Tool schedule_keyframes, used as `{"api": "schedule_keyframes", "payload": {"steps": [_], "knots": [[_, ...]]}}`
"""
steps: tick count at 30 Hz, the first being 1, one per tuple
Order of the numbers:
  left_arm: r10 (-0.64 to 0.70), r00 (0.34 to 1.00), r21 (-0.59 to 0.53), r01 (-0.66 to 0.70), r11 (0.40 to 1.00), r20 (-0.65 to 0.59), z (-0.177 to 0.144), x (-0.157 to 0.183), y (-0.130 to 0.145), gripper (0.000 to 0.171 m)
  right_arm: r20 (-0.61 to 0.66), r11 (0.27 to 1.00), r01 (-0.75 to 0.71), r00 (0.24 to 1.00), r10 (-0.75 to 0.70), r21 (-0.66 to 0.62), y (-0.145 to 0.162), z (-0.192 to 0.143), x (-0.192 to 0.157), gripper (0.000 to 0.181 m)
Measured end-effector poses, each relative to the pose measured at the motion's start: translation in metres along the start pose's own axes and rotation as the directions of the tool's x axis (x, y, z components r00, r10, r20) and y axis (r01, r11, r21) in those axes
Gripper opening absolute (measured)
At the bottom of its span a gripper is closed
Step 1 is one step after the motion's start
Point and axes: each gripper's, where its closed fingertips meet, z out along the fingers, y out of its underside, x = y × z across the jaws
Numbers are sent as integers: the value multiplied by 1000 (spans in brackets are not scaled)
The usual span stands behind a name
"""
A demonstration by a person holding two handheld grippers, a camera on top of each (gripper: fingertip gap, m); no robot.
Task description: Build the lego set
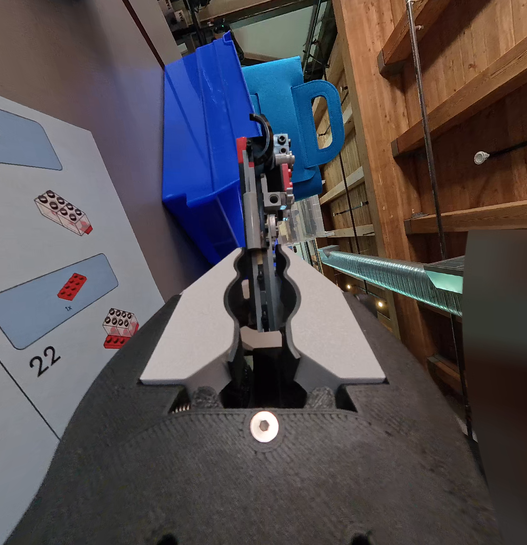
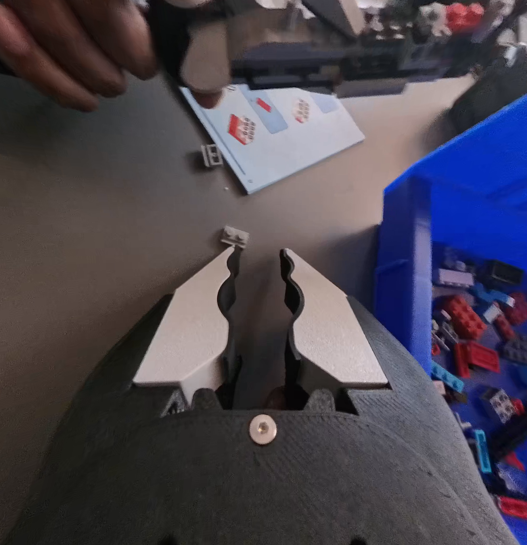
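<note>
Right tool (image 2: 258,250) agape above grey tabletop (image 2: 79,221), blue bin (image 2: 404,265) beside.

Blue felt bag (image 1: 289,118) with handle, wooden shelving (image 1: 463,88), ribbed metal duct (image 1: 389,274)

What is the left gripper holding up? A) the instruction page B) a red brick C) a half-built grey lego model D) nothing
C: the left gripper has its jaws shut on a part-built grey, black and red lego model, which sticks out past them.
</note>
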Motion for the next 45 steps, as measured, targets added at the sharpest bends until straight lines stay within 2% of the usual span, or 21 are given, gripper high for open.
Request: {"api": "schedule_keyframes", "payload": {"steps": [3, 7, 12, 14, 18, 22, 27, 30, 35, 45], "knots": [[-9, 1000, -4, 9, 1000, 2, 1, -2, 2, 19, -31, 1000, -28, 999, 28, 7, -1, -1, 6, 29], [-23, 1000, -5, 23, 1000, 8, 0, -5, 2, 18, 62, 994, -100, 993, 97, 47, -10, -5, -7, 29], [-34, 999, -11, 34, 999, 17, 1, -7, 3, 19, 133, 978, -209, 969, 207, 1, -10, 1, -20, 31], [-51, 998, -16, 51, 999, 20, 1, -9, 5, 18, 118, 980, -198, 973, 199, -24, -8, 5, -21, 31], [-85, 996, -41, 86, 995, 32, 2, -12, 11, 19, 109, 983, -182, 977, 183, -20, -9, 6, -20, 18], [-126, 992, -62, 127, 990, 18, 4, -12, 17, 19, 128, 977, -204, 972, 196, 56, -20, -2, -15, 18], [-135, 991, -69, 136, 988, 10, 5, -12, 18, 18, 61, 964, -159, 987, 149, 212, -54, -28, 6, 17], [-130, 992, -84, 130, 988, 6, 6, -9, 21, 18, 3, 961, -121, 992, 124, 247, -66, -36, 16, 17], [-123, 992, -119, 123, 985, 1, 8, -6, 28, 19, -64, 980, -42, 996, 56, 197, -69, -34, 27, 17], [-173, 984, -133, 165, 977, -45, 12, 1, 35, 19, -66, 995, 38, 997, -31, 96, -70, -31, 29, 17]]}}
